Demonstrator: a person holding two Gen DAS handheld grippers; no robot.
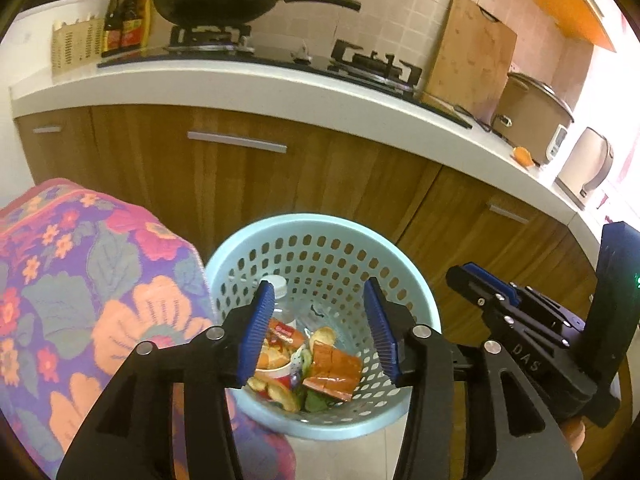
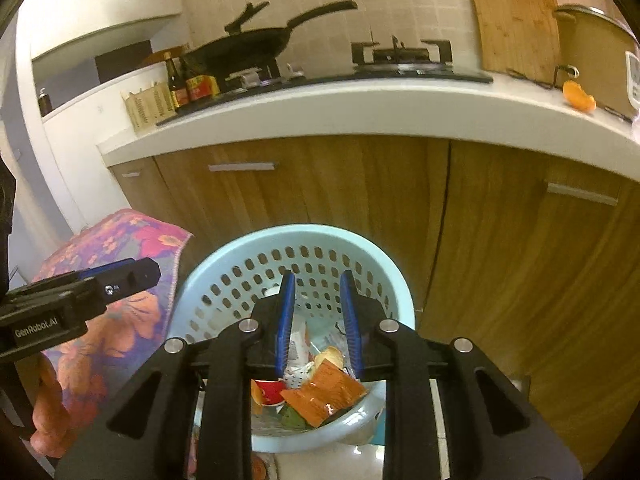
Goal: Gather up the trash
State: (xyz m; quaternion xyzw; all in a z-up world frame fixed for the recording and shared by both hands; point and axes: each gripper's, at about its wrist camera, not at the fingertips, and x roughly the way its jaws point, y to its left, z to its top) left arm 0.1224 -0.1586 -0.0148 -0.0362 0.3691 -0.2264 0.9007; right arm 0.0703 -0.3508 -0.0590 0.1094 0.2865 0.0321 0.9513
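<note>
A light blue perforated basket (image 1: 416, 292) stands on the floor before the wooden cabinets; it also shows in the right wrist view (image 2: 224, 276). It holds trash: an orange snack wrapper (image 1: 334, 372) (image 2: 324, 396), a red and white paper cup (image 1: 280, 372) (image 2: 272, 392), a clear plastic bottle (image 1: 280, 288) and food scraps. My left gripper (image 1: 320, 316) hangs open and empty above the basket. My right gripper (image 2: 318, 312) hangs above the basket too, jaws partly open with nothing between them. It also shows at the right of the left wrist view (image 1: 520, 320).
A floral cloth (image 1: 80, 280) covers something left of the basket. A white counter (image 1: 280, 84) carries a wok (image 1: 216, 4), sauce bottles (image 1: 124, 20), a cutting board (image 1: 472, 52), a rice cooker (image 1: 532, 116) and an orange peel (image 2: 578, 96).
</note>
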